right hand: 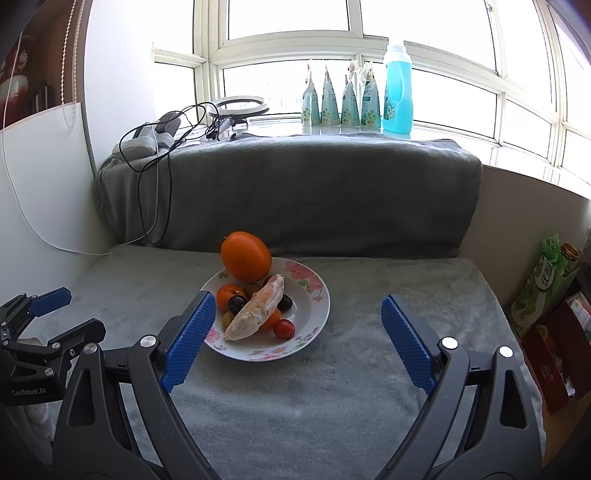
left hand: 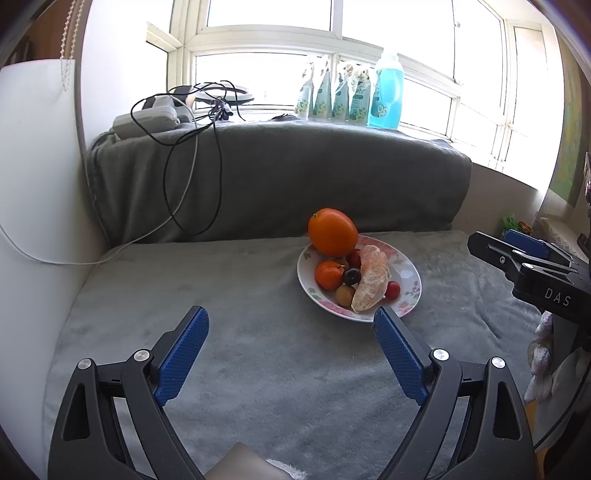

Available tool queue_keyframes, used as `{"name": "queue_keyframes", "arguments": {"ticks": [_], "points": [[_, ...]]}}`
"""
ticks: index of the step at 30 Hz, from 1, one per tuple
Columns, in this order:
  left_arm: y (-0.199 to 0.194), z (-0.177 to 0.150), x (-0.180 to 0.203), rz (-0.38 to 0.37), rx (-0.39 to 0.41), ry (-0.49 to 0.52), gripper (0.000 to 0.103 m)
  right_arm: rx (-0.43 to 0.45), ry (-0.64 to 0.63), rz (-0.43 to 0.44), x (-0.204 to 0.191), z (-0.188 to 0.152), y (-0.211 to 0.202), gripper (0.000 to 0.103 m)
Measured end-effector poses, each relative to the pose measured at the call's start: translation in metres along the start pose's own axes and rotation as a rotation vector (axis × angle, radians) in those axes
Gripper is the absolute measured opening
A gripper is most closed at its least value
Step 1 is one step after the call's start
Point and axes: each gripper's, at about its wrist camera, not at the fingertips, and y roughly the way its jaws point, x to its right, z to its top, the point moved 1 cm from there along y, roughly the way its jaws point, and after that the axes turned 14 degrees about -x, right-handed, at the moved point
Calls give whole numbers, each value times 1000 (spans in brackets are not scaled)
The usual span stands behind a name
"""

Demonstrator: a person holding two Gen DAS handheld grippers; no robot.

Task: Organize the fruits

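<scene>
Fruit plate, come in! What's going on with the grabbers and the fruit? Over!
Left gripper open, empty. Right gripper open, empty. Big orange, small fruits and peeled piece piled on flowery plate. Nothing in the way.

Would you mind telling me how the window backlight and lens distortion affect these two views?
Left wrist view: the window panes are blown out white and their frames bow, yet the large round orange stays sharp. Right wrist view: similar glare behind the blue liquid bottle, and the floral white plate is evenly lit.
</scene>
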Motion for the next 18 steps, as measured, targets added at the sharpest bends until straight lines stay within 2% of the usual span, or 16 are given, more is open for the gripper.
{"name": "queue_keyframes", "arguments": {"ticks": [18], "points": [[0, -1, -1, -4, -3, 0, 91, -5, -3, 4, -2, -2, 1, 93]]}}
